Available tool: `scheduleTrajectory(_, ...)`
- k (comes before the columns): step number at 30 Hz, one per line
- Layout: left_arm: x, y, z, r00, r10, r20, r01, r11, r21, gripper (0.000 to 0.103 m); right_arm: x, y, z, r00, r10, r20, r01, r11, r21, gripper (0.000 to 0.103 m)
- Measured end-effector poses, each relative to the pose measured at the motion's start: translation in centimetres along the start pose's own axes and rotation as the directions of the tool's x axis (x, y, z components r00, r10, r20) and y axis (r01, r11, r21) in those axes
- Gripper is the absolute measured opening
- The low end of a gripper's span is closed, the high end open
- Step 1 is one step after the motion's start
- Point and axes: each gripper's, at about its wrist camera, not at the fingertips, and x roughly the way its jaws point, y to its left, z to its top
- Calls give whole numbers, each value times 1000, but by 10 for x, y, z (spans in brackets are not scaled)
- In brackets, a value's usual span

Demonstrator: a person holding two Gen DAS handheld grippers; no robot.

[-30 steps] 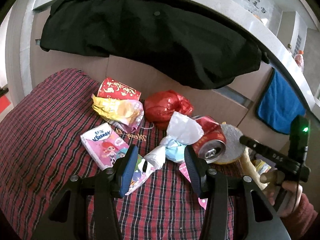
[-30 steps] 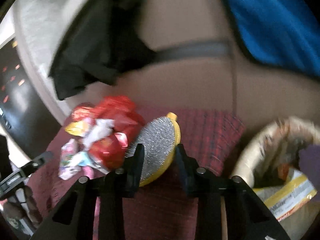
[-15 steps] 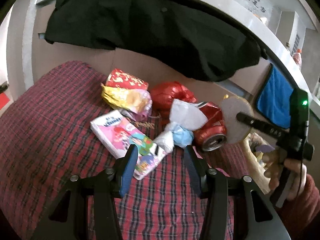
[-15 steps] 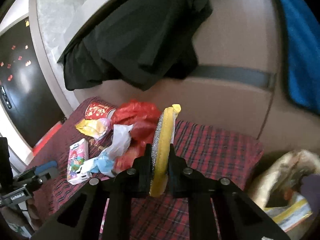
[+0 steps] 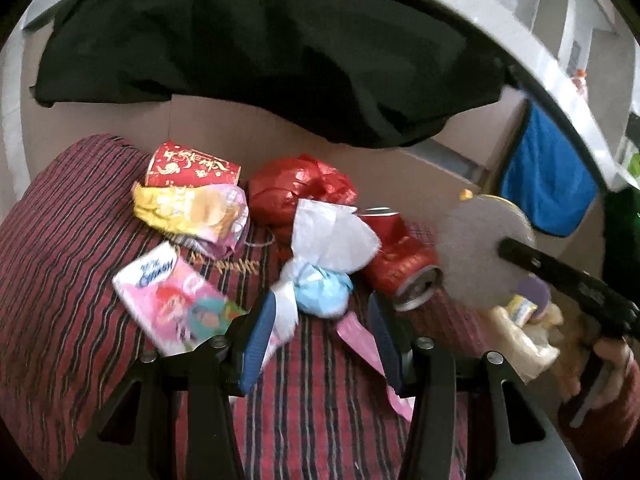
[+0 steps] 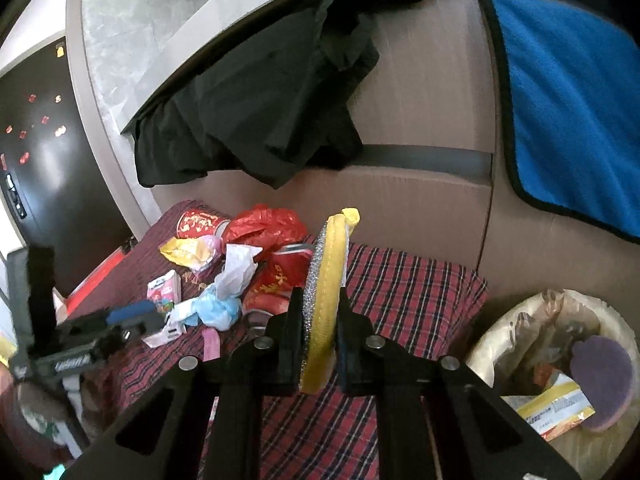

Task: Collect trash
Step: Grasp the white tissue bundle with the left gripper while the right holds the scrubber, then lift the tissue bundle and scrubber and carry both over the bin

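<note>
- While trash lies heaped on the plaid-cloth surface (image 6: 400,280), right hand-held gripper (image 6: 318,344) is clamped on a round scrub pad (image 6: 326,280), held edge-on above the cloth; bin (image 6: 500,344) sits to its right, part full.
- Scrub pad: light, thin, springy; yellow rim + rough silver face, prob. no slip. Grip across the faces works.
- Left hand-held gripper (image 5: 320,332): jaws wide, nothing held, just short of blue/white tissue wad (image 5: 320,292).
- Tissue wad: v. light, soft, crushes; pinch the blue ball.
- Crushed can (image 5: 400,264): touching the wad, light, stiff, slick; take across body.
- Red bag (image 5: 300,192): behind, soft, crinkly.
</note>
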Motion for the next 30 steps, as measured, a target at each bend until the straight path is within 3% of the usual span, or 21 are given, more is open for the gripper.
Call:
scheduleTrajectory(7,56,8,24,992,70,-109,-74,997,-31,50,-4,-5,-11,1000,14,-2,-14,1000,19,12)
scheduleTrajectory(13,71,13,24,989,-8,-149,-12,991,-132,50,-4,-6,-17,1000,-1,-7,1,1000,7,12)
scheduleTrajectory(17,72,8,24,986,-5,-167,-18,990,-140,48,-3,-5,-18,1000,11,-9,-10,1000,17,12)
scheduleTrajectory(18,71,6,24,987,-7,-163,-17,989,-146,40,-3,-3,-19,1000,10,-8,-10,1000,14,12)
scheduleTrajectory(23,54,-1,19,993,30,-118,-45,991,-129,36,-8,7,-20,1000,6,-5,-6,1000,-15,12)
scheduleTrajectory(27,14,-7,16,996,84,-16,-86,987,-133,36,-19,17,-16,1000,-3,22,4,999,-42,12)
scheduleTrajectory(30,-25,-22,19,985,148,91,-138,985,-99,36,-33,28,-9,998,0,55,4,997,-74,12)
